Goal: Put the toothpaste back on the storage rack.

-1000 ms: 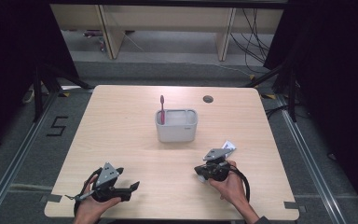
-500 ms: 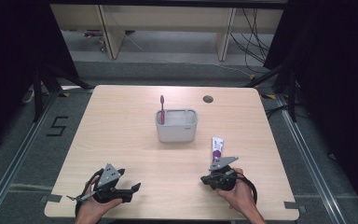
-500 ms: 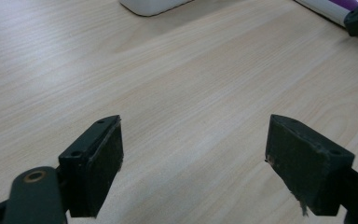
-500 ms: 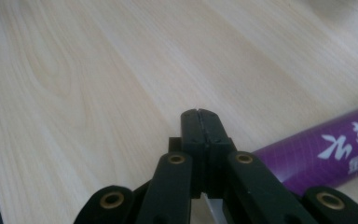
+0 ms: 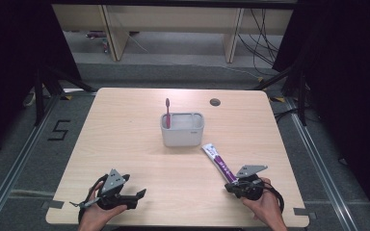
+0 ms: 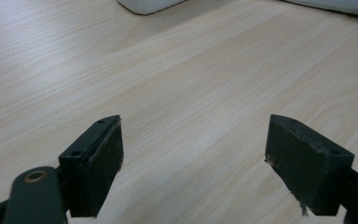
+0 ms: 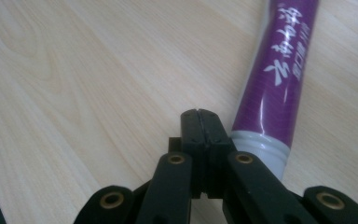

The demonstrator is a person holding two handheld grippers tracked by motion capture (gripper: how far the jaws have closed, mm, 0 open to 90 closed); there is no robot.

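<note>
A purple toothpaste tube (image 5: 218, 161) lies flat on the wooden table (image 5: 125, 144), slanting from the grey holder (image 5: 183, 137) toward my right gripper (image 5: 228, 187). In the right gripper view the right gripper (image 7: 199, 116) is shut with nothing between its jaws. The tube (image 7: 279, 79) lies just beside it on the right, cap end nearest. A pink toothbrush (image 5: 167, 109) stands upright in the holder. My left gripper (image 5: 137, 191) rests near the front left edge. Seen from its own camera, the left gripper (image 6: 193, 163) is open over bare wood.
A round cable hole (image 5: 215, 102) sits near the table's far edge. The holder's base (image 6: 149, 4) and the tube (image 6: 335, 4) show at the top of the left gripper view. Dark stands and floor rails flank the table.
My right gripper has drawn back toward the front right edge, still shut. The tube it covered now lies in view and has swung to a slant. The left gripper has not moved.
</note>
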